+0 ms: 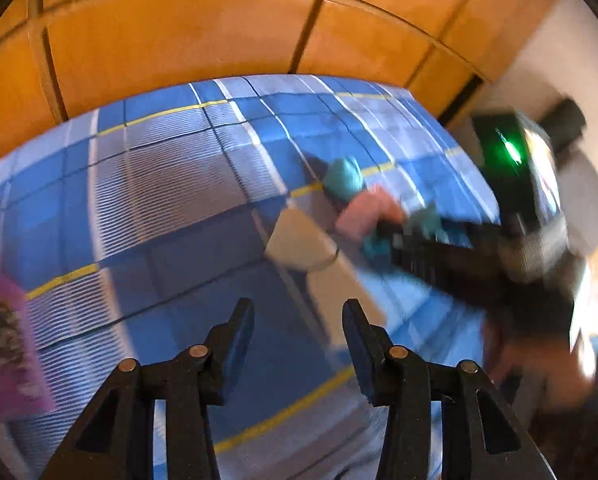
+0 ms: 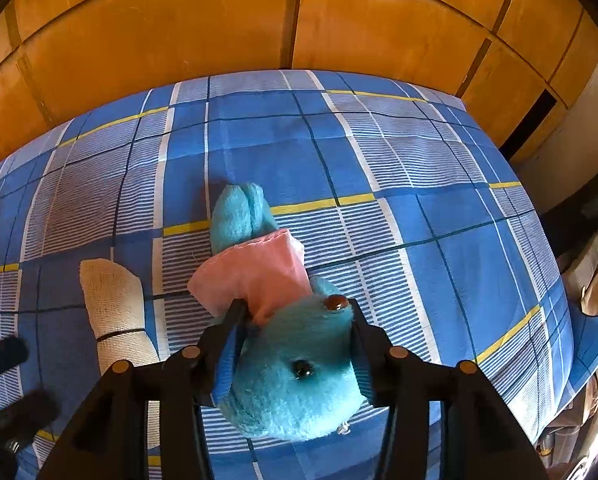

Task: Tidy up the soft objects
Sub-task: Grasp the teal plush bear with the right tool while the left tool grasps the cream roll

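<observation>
**Blue toy pinched on the bed**

The right gripper (image 2: 295, 344) tips steeply down over the bed (image 2: 459, 248), its fingers pinching the head of the blue toy (image 2: 295, 384). The toy lies in the middle, just right of a cream roll (image 2: 115, 308). The left gripper (image 1: 299, 344) also points down, fingers spread, holding nothing.
</observation>
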Motion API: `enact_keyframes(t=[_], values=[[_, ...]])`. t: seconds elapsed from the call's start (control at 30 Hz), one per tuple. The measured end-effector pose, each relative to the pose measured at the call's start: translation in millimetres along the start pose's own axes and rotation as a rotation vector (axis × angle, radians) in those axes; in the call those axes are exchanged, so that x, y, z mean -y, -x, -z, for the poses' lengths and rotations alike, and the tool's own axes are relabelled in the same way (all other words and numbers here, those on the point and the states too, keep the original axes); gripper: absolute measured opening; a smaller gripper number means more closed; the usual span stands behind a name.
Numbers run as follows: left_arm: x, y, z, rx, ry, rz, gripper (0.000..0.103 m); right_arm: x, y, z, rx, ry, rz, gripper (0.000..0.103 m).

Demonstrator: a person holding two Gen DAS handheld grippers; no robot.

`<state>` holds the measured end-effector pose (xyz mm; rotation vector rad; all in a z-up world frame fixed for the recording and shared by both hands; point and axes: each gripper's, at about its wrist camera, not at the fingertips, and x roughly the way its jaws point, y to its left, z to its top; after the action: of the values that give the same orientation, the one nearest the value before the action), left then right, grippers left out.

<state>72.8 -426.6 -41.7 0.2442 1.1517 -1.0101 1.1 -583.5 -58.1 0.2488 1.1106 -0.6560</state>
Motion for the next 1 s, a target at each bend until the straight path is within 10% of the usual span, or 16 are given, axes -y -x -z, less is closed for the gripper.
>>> enact_keyframes(t=[0.7,1.0], values=[[4,-46,-26,0.049,0.186,-0.002,0.057,41,0,1,-0.024,-0.256,-0.116,0.049],[38,-34,-24,0.113,0.012,-0.114,0.054,48,-2,2,-0.028,-0.288,-0.144,0.049]])
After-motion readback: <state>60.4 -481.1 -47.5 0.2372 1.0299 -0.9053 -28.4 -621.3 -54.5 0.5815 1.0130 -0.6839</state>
